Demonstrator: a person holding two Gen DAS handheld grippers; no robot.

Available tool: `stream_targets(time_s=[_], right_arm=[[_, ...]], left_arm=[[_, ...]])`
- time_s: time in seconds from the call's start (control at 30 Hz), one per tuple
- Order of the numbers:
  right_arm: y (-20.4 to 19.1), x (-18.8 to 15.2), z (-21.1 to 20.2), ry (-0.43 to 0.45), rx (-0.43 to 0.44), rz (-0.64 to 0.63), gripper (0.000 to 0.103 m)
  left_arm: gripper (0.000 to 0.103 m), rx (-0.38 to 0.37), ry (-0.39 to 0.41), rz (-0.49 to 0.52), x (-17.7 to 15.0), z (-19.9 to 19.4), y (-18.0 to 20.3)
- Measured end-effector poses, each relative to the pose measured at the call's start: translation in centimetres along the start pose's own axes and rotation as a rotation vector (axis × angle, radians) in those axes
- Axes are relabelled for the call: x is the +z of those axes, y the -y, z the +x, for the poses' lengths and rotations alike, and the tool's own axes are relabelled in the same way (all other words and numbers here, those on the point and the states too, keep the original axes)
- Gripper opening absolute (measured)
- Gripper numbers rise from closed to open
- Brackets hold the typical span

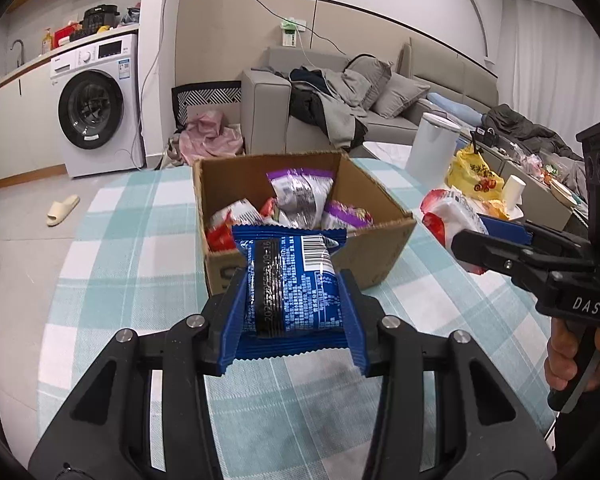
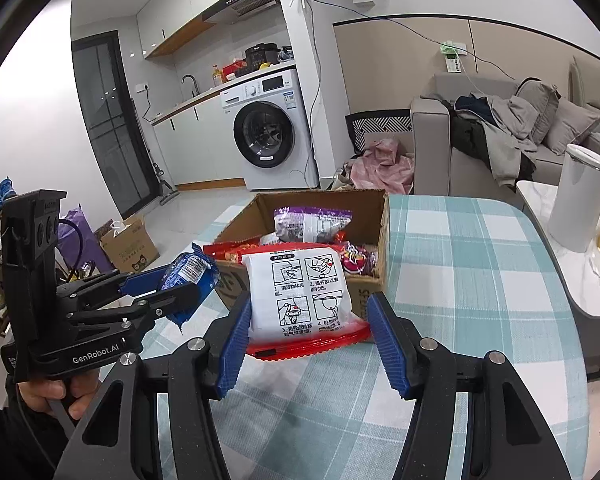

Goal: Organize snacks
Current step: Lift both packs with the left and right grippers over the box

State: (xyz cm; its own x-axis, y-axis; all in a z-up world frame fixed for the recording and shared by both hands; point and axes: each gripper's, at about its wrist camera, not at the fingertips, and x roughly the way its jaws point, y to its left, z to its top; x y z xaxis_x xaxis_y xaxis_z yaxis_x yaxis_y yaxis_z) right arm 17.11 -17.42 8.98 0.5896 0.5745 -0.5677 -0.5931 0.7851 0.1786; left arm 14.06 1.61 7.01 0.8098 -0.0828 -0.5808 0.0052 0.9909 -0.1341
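Left tongs [image 1: 296,292] clamped on blue foil snack packet [image 1: 294,280], right tongs [image 2: 308,328] gripping white-and-red printed pouch [image 2: 306,292], both above checked teal table [image 1: 120,280], near open brown cardboard box [image 1: 380,248] of snacks

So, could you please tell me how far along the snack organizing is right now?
Done: several packets, purple and red ones, already lie in the cardboard box. In hand: the left gripper grips a blue snack packet; the right gripper grips a white-and-red packet. Left: dropping both into the box.

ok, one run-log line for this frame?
left gripper: shut on blue packet | right gripper: shut on white-red packet | both short of cardboard box, above table
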Motion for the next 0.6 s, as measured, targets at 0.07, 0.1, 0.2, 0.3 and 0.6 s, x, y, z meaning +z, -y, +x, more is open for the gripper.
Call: stream_targets(time_s=[0.07,0.1,0.2,0.3,0.6], right_arm=[[-0.1,0.5,0.0,0.009,-0.003,0.001,0.059],[-0.1,0.7,0.1,0.011,-0.003,0.001,0.059],[-0.1,1.4,0.3,0.015,0.003,0.008,0.059],[-0.1,1.9,0.5,0.020,-0.001,0.006,0.059],[0.0,3.3,1.2,0.032,0.000,0.015,0.059]], left_arm=[[0.041,0.009,0.003,-0.003,0.5,0.0,-0.1],[0.041,0.010,0.004,-0.005,0.7,0.2,-0.3],[0.041,0.014,0.010,-0.015,1.2,0.3,-0.6],[0.041,0.020,0.015,-0.020,1.7,0.5,-0.9],[0.041,0.028,0.033,-0.043,3.2,1.2,-1.6]])
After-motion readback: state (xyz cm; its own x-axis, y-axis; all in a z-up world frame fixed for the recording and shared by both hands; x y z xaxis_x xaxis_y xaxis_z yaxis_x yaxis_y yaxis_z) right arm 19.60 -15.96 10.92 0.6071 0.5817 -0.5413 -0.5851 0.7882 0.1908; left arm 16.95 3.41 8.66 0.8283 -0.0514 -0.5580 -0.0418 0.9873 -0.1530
